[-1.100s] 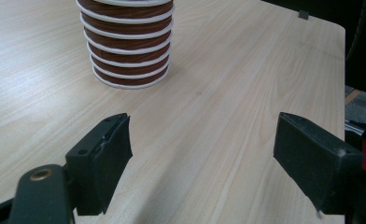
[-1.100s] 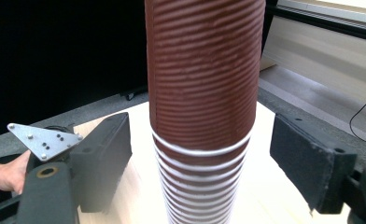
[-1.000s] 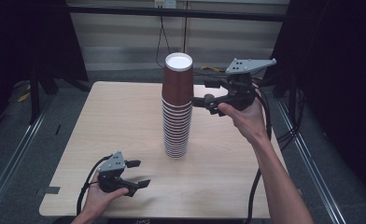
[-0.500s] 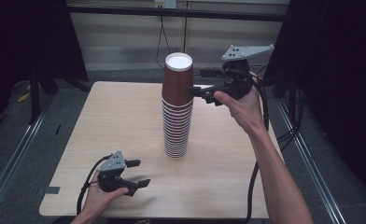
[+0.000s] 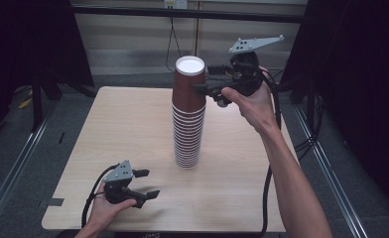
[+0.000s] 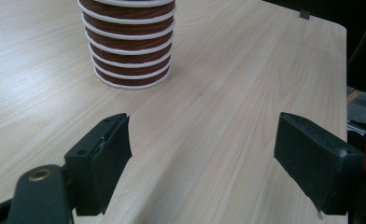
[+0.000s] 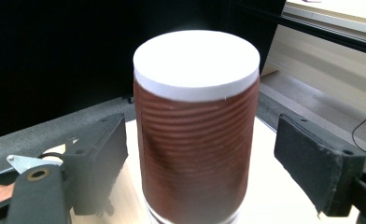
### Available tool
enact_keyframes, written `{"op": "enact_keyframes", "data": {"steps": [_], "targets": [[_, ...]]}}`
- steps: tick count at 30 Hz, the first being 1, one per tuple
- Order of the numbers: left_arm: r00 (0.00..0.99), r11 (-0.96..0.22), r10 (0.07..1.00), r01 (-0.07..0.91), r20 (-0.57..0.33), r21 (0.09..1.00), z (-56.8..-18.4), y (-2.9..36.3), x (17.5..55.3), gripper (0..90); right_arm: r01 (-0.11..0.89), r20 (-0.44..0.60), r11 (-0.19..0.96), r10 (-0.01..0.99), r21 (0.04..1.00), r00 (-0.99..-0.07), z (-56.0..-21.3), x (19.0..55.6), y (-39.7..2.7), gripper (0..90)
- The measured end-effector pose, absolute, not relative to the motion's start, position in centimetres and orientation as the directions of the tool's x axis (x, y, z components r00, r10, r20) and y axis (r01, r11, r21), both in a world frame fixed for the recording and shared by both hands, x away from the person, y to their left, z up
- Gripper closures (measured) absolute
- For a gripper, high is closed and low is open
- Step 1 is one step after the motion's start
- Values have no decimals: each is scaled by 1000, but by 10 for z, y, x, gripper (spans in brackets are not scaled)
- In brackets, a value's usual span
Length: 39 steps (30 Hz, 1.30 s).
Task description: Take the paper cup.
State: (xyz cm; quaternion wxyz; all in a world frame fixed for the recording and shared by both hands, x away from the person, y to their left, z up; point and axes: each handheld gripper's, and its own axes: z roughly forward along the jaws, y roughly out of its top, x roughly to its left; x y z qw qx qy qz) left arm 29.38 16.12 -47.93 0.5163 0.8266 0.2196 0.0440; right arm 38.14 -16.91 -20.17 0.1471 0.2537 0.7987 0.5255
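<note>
Left gripper (image 5: 144, 184) rests low on the table (image 5: 108, 129), jaws apart, nothing between; cup stack (image 5: 186, 119) stands ahead of it. Right gripper (image 5: 199, 84) up high, jaws wide open straddling the top cup (image 7: 196, 130), pads not touching.

The worktop (image 5: 133, 129) is a pale wood-grain board with rounded corners, standing on a grey floor (image 5: 14, 163). A tall stack of upside-down brown paper cups (image 5: 187, 119) with white rims stands on it slightly right of centre, its base ring flat on the wood. At about 7 o'clock from the stack, near the front edge, the left hand-held gripper (image 5: 145, 183) sits low at the surface, its black cable (image 5: 91, 198) looping toward the edge.
</note>
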Motion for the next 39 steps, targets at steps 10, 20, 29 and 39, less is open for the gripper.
{"op": "enact_keyframes", "data": {"steps": [10,20,29,39], "targets": [[901,-373,406,316,-153,872,-479,161,294,184,256,39,330,543,909,-839,-199,394,-154,172],[901,-378,406,317,-152,870,-479,161,294,185,241,26,342,529,908,-848,-198,398,-146,178],[902,-377,404,314,-149,871,-479,161,294,185,241,15,347,544,906,-839,-198,398,-144,220],[902,-383,405,312,-146,869,-479,161,294,185,231,28,312,541,922,-841,-196,397,-148,224]]}}
